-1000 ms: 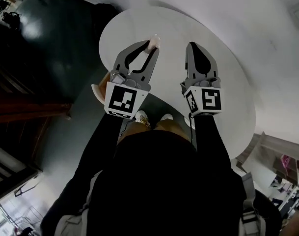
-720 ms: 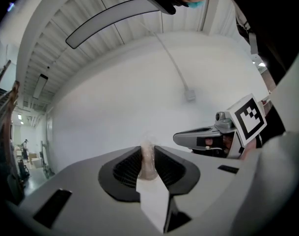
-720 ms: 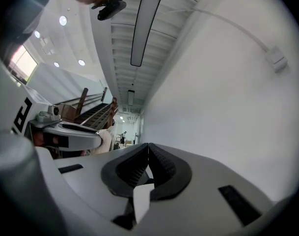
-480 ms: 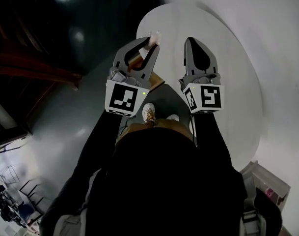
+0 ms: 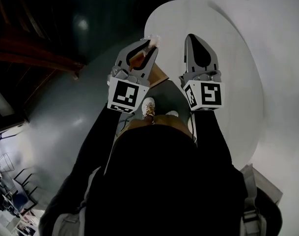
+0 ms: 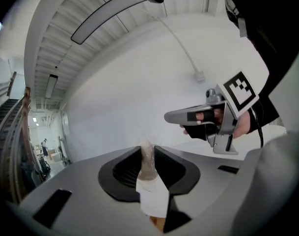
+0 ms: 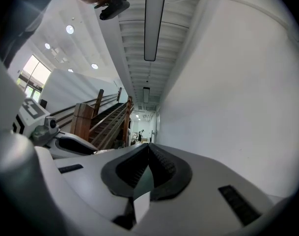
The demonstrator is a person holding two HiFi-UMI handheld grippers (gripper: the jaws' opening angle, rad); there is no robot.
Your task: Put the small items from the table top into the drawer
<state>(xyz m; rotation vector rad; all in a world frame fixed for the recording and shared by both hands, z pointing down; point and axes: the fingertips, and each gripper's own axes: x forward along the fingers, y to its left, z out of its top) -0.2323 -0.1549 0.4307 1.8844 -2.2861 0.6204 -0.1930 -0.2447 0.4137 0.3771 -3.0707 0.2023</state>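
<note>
My left gripper (image 5: 150, 41) is shut on a small pale, see-through packet (image 5: 152, 38), which sticks out past its tips. In the left gripper view the packet (image 6: 147, 167) stands upright, pinched between the dark pads (image 6: 121, 171). The left gripper hangs over the near-left edge of the round white table (image 5: 223, 38), above a brown wooden piece (image 5: 158, 74) that may be the drawer. My right gripper (image 5: 190, 37) is over the table top, jaws together and empty; its own view shows the tips (image 7: 148, 147) meeting. It also appears in the left gripper view (image 6: 175, 117).
Dark glossy floor (image 5: 66, 97) lies left of the table. A wooden staircase (image 7: 102, 117) runs along a white wall. The person's shoes (image 5: 148, 108) stand below the grippers. No other small items show on the table top.
The head view has swung, so the table now sits further right and up. Both grippers keep the same pose; the left still holds the packet, now nearer the table's left edge.
</note>
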